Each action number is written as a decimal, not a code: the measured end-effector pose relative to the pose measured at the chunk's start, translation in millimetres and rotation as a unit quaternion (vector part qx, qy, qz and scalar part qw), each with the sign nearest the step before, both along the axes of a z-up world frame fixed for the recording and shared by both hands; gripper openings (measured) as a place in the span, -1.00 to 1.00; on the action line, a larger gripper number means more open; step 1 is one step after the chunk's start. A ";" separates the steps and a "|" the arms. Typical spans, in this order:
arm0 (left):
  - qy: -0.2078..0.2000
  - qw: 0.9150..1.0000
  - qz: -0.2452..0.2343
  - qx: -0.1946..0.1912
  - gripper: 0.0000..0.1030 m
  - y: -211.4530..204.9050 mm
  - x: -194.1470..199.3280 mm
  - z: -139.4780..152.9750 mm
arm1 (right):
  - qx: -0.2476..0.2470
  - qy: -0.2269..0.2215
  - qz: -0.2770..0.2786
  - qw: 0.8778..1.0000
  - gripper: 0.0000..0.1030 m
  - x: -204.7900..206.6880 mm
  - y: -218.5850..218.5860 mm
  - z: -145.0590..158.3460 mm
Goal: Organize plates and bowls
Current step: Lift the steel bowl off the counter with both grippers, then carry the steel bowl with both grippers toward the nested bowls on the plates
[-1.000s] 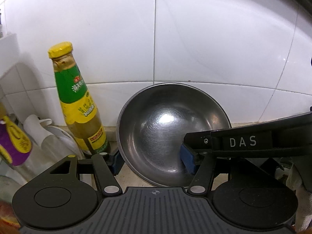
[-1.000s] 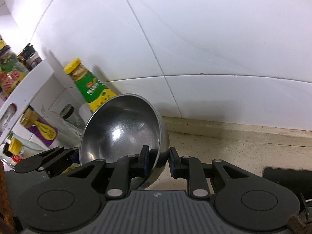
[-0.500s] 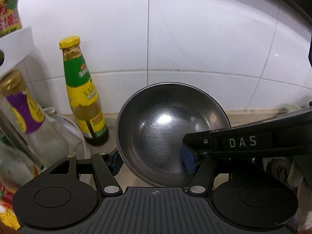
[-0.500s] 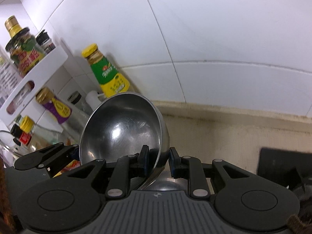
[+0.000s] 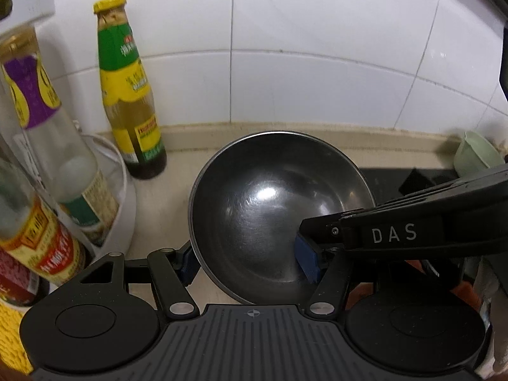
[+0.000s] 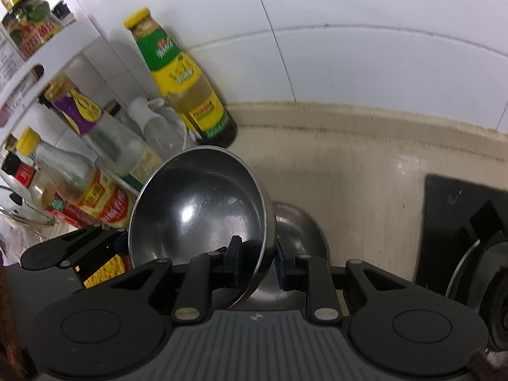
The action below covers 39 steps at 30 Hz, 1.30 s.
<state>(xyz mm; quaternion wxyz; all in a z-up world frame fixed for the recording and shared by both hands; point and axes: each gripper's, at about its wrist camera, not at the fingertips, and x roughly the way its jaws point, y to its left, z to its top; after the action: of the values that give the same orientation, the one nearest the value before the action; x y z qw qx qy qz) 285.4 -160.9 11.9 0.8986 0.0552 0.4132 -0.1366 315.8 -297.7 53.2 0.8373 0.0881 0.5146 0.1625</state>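
Note:
A steel bowl is held tilted above the beige counter. My right gripper is shut on the bowl's near rim, one pad inside and one outside. It enters the left wrist view from the right, its blue pad inside the bowl. My left gripper is wide open, its fingers on either side of the bowl's lower rim; contact is unclear. A second steel bowl lies on the counter just below the held one.
A green and yellow sauce bottle stands by the tiled wall. A white rack with several bottles is at the left. A black stove is at the right. A pale green cup sits at the far right.
Both grippers and the bowl have come down toward the counter. The bottles and rack now look closer, and the second bowl has come into view beneath.

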 end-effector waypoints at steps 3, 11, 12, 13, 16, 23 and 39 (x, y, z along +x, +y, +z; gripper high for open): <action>0.009 1.000 -0.008 0.006 0.33 -2.0 -4.1 -7.2 | -0.010 0.011 0.002 1.000 -0.60 -3.1 1.2 -6.2; 0.006 1.000 -0.016 0.005 0.32 4.7 -4.5 -14.2 | -0.053 0.006 0.006 0.999 -0.49 -7.3 1.1 -13.0; 0.000 1.000 -0.013 0.005 0.38 7.9 -5.7 -12.4 | -0.061 0.001 0.006 0.998 -0.44 -8.2 -0.3 -12.7; -0.002 1.000 -0.012 0.004 0.39 10.6 -6.0 -10.8 | -0.067 -0.002 0.003 0.998 -0.38 -8.6 -1.9 -12.7; -0.005 1.000 -0.009 -0.005 0.40 21.2 -9.2 -7.0 | -0.067 -0.002 0.000 0.998 -0.35 -7.6 -9.6 -14.4; -0.005 1.000 0.002 -0.012 0.45 40.2 -15.5 -4.1 | -0.089 -0.026 0.009 0.996 -0.35 -17.1 -13.1 -15.9; -0.005 0.996 -0.086 0.008 0.58 36.6 -35.8 -23.9 | -0.014 -0.017 -0.002 1.000 -0.29 -8.1 -30.3 -21.9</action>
<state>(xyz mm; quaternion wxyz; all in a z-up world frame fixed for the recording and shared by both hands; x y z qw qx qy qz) 249.7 -124.3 -12.0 0.8852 0.0989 0.4032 -0.2099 307.7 -328.0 31.3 0.8475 0.0751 0.5021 0.1550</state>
